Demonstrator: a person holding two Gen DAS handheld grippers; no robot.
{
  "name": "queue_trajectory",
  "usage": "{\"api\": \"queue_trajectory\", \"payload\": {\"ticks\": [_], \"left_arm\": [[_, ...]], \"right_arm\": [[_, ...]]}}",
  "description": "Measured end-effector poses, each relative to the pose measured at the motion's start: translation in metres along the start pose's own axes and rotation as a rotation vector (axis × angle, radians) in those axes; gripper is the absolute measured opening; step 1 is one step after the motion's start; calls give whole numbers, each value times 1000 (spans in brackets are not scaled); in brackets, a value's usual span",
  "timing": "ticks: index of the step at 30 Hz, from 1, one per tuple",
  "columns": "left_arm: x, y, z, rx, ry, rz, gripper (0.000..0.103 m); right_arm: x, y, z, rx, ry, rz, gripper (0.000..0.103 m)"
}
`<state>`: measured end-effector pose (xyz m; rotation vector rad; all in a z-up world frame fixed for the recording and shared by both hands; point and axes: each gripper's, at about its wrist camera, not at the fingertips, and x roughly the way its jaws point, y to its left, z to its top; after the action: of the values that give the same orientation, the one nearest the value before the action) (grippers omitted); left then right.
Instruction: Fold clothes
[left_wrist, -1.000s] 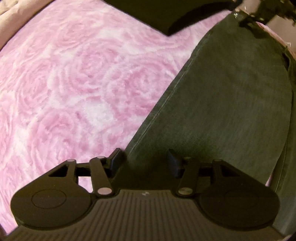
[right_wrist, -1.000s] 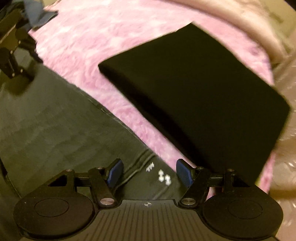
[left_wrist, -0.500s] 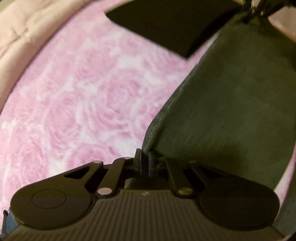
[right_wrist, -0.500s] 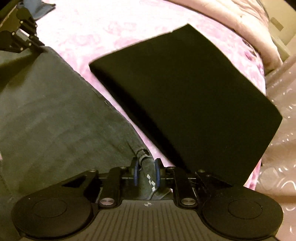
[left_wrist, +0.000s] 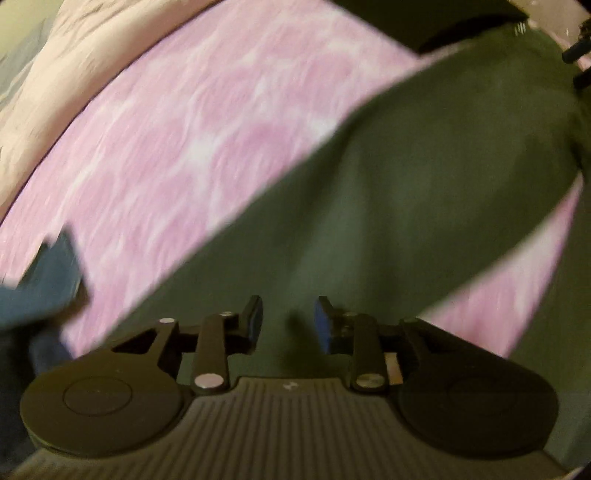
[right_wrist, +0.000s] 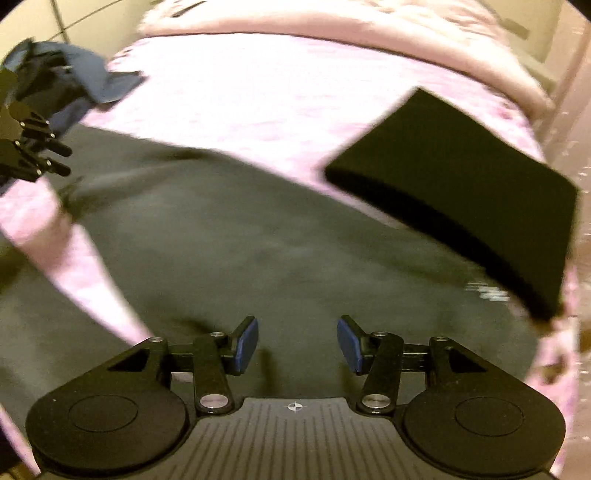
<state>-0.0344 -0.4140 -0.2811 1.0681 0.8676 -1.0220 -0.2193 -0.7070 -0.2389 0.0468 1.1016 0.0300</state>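
Note:
A dark green-grey garment (left_wrist: 424, 192) lies spread on the pink rose-patterned blanket (left_wrist: 207, 122); it fills the middle of the right wrist view (right_wrist: 258, 236) too. My left gripper (left_wrist: 288, 319) hovers over its near part, open, with nothing between the blue pads. Over the same cloth my right gripper (right_wrist: 297, 345) also stands open and empty. The left gripper (right_wrist: 37, 155) shows at the left edge of the right wrist view. Both views are blurred by motion.
A folded black garment (right_wrist: 465, 188) lies on the blanket at the right, also at the top of the left wrist view (left_wrist: 436, 18). A blue garment (right_wrist: 85, 79) is bunched at the far left, and blue cloth (left_wrist: 40, 280) shows near the left gripper. A beige quilt (left_wrist: 70, 62) borders the blanket.
Both grippers were shut on the green-grey garment's edge half a second ago; now both have opened and let it go. The cloth lies folded over and flatter.

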Motion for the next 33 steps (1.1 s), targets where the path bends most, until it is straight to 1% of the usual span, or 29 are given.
{"api": "queue_trajectory", "payload": {"ticks": [1, 3, 7, 8, 9, 10, 11, 13, 14, 18, 22, 24, 25, 26, 28, 30, 32, 33], "left_arm": [[-3, 4, -19, 9, 16, 16, 30], [0, 12, -55, 94, 42, 67, 30], [25, 28, -115, 334, 58, 156, 30], [33, 34, -126, 380, 59, 174, 29], [41, 39, -135, 415, 54, 185, 29], [49, 44, -143, 448, 47, 193, 20], [55, 49, -148, 478, 36, 196, 3], [60, 58, -154, 518, -12, 201, 2], [58, 63, -154, 521, -42, 215, 2], [60, 93, -151, 484, -75, 290, 2], [62, 92, -150, 496, -20, 226, 2], [54, 92, -151, 441, 4, 186, 6], [49, 93, -153, 405, 14, 171, 12], [40, 90, -158, 375, 18, 154, 15], [22, 82, -167, 319, 26, 117, 15], [1, 63, -179, 295, 16, 76, 16], [-20, 43, -192, 275, 5, 34, 24], [-29, 31, -196, 273, -2, 4, 24]], "right_arm": [[2, 18, 2, 3, 0, 18, 51], [8, 53, 5, 10, -1, 53, 51], [34, 121, 18, 36, 9, 52, 52], [41, 136, 19, 48, 14, 49, 53], [48, 150, 17, 56, 21, 43, 61], [52, 163, 17, 61, 24, 32, 66], [56, 175, 18, 62, 22, 21, 69], [59, 194, 18, 69, 28, 3, 69], [58, 201, 17, 83, 31, -8, 69], [48, 218, 9, 146, 45, -50, 69], [35, 223, -6, 216, 72, -95, 69], [27, 214, -20, 295, 90, -121, 70], [23, 209, -28, 340, 98, -134, 70], [18, 203, -38, 392, 100, -149, 70], [6, 191, -59, 498, 94, -179, 70], [-8, 179, -83, 600, 80, -221, 70], [-29, 168, -114, 710, 53, -274, 70], [-39, 163, -130, 765, 39, -299, 70]]}}
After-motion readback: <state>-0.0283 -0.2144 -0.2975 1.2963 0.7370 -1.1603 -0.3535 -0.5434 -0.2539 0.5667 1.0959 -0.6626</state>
